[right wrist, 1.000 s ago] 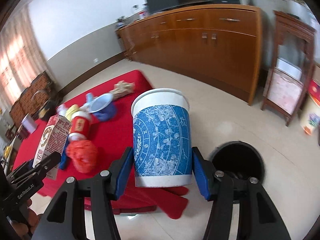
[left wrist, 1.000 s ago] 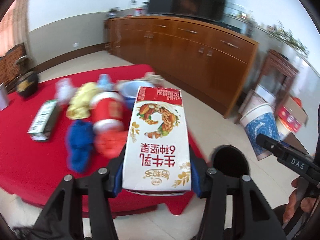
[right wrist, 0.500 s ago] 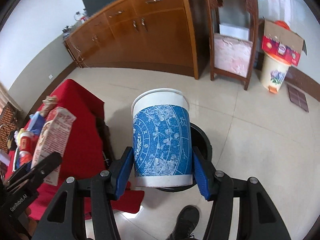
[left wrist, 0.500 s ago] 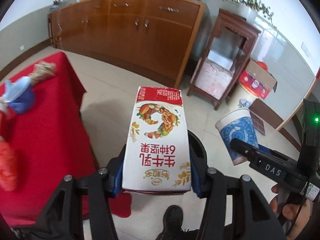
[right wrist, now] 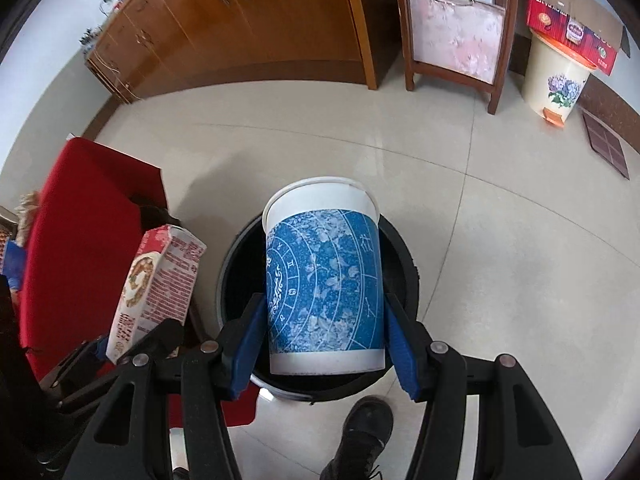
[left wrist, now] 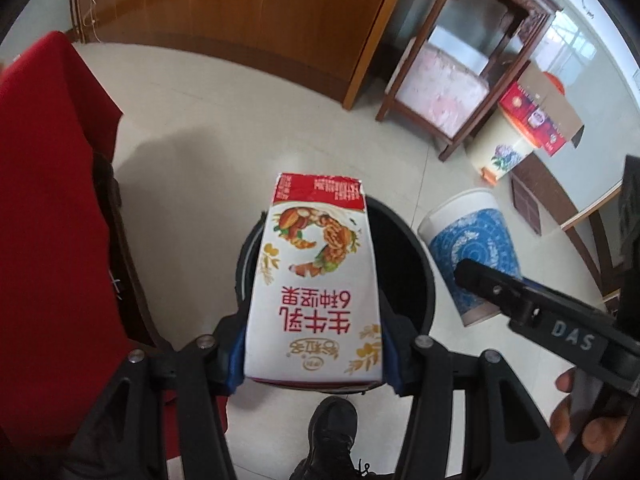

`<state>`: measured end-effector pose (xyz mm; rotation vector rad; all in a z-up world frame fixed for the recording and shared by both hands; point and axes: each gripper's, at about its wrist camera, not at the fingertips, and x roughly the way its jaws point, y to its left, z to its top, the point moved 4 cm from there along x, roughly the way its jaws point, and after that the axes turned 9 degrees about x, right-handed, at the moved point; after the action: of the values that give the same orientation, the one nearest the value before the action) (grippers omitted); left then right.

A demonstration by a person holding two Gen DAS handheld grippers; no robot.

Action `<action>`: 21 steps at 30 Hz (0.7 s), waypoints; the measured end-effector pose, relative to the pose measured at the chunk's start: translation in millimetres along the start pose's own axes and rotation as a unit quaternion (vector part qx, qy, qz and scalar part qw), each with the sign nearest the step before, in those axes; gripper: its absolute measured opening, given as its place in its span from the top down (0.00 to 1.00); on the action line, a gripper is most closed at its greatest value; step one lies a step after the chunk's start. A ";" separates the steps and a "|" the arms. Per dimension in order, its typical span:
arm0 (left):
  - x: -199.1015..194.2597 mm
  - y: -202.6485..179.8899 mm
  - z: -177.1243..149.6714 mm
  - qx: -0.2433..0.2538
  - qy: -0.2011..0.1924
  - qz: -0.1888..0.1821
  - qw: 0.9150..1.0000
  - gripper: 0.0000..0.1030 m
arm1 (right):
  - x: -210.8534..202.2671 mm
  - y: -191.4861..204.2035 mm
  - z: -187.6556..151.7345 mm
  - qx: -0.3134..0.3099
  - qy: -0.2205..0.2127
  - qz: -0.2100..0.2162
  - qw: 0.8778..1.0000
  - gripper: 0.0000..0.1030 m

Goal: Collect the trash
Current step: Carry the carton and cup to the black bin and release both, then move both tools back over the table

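Observation:
My left gripper [left wrist: 314,364] is shut on a white and red milk carton [left wrist: 316,280] and holds it over the open black trash bin [left wrist: 404,268] on the floor. My right gripper [right wrist: 326,350] is shut on a blue and white paper cup [right wrist: 324,280] and holds it above the same bin [right wrist: 400,264]. The cup also shows in the left wrist view [left wrist: 472,256], to the right of the bin. The carton also shows in the right wrist view [right wrist: 156,288], at the bin's left edge.
A table with a red cloth [left wrist: 48,200] stands left of the bin. A wooden sideboard [right wrist: 248,20], a small wooden stand [right wrist: 456,28] and a cream pedal bin [right wrist: 556,76] line the far wall. A black shoe [right wrist: 364,432] is just before the bin.
Both grippers swung away from the red table and tilted down over the black bin. The carton and the cup are still held.

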<state>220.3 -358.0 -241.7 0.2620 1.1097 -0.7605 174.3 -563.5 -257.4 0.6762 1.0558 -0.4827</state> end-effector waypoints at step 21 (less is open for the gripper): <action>-6.5 5.1 7.6 0.003 0.000 0.057 0.998 0.29 | -8.9 -13.8 12.1 0.036 -0.018 -0.039 0.998 0.28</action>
<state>227.6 -355.7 -233.4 0.3278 1.0836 -0.6621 169.0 -581.4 -249.1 0.6884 1.0375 -0.6015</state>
